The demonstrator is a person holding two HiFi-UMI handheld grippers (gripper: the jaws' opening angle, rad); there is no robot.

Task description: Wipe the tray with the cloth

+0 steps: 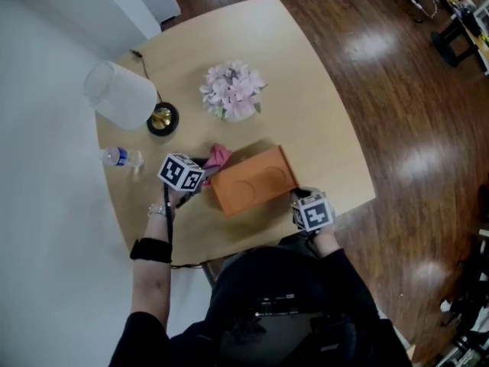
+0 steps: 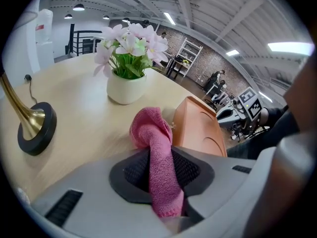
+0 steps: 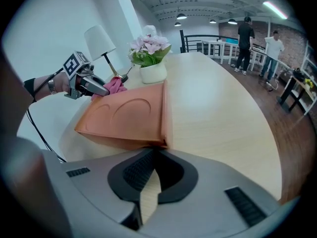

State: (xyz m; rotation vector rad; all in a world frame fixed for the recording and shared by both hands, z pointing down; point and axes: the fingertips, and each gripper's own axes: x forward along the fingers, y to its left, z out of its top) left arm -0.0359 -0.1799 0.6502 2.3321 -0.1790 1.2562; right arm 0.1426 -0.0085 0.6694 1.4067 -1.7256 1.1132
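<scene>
The orange tray (image 1: 252,180) rests tilted on the round wooden table (image 1: 306,90), its moulded face turned up toward me. My right gripper (image 1: 296,196) is at the tray's near right corner; in the right gripper view the jaws (image 3: 157,155) are shut on that corner of the tray (image 3: 129,115). My left gripper (image 1: 205,176) is at the tray's left end, shut on a pink cloth (image 1: 218,156). In the left gripper view the cloth (image 2: 158,152) runs up between the pads and bunches above them, beside the tray (image 2: 198,128). The right gripper view also shows the left gripper (image 3: 99,89) and the cloth (image 3: 115,86).
A white pot of pale pink flowers (image 1: 233,90) stands behind the tray. A lamp with a white shade (image 1: 122,94) and a brass-and-black base (image 1: 162,118) sits at the left, with a small water bottle (image 1: 122,157) nearer the edge. People stand far off (image 3: 257,41).
</scene>
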